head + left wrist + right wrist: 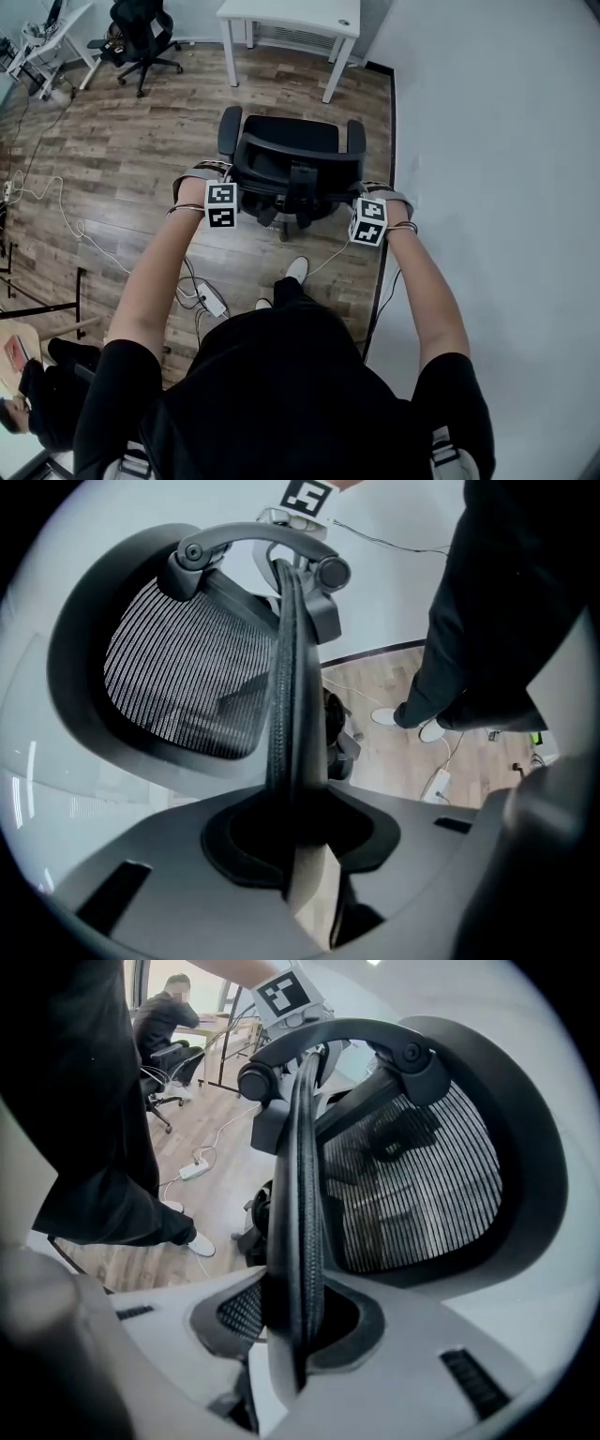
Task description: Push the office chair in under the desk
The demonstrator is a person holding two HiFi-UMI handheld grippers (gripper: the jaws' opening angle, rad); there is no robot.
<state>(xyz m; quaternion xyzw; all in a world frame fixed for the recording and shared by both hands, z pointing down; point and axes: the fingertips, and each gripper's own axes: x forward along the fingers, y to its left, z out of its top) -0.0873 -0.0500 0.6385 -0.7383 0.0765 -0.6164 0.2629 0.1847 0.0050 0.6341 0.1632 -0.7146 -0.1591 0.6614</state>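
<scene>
I hold left gripper (298,841) clamped on office chair (291,159) backrest rim | right gripper (298,1309) clamped likewise | chair apart from desk (300,17) — on wood floor (112,159).

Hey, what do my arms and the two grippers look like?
The left gripper and right gripper are grey moulded plastic with dark slots. Each carries a cube of black-and-white square markers. You wear short black sleeves, forearms bare.

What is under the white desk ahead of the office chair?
Under the white desk I see wooden floor and a slatted panel at the back. The desktop covers the rest.
</scene>
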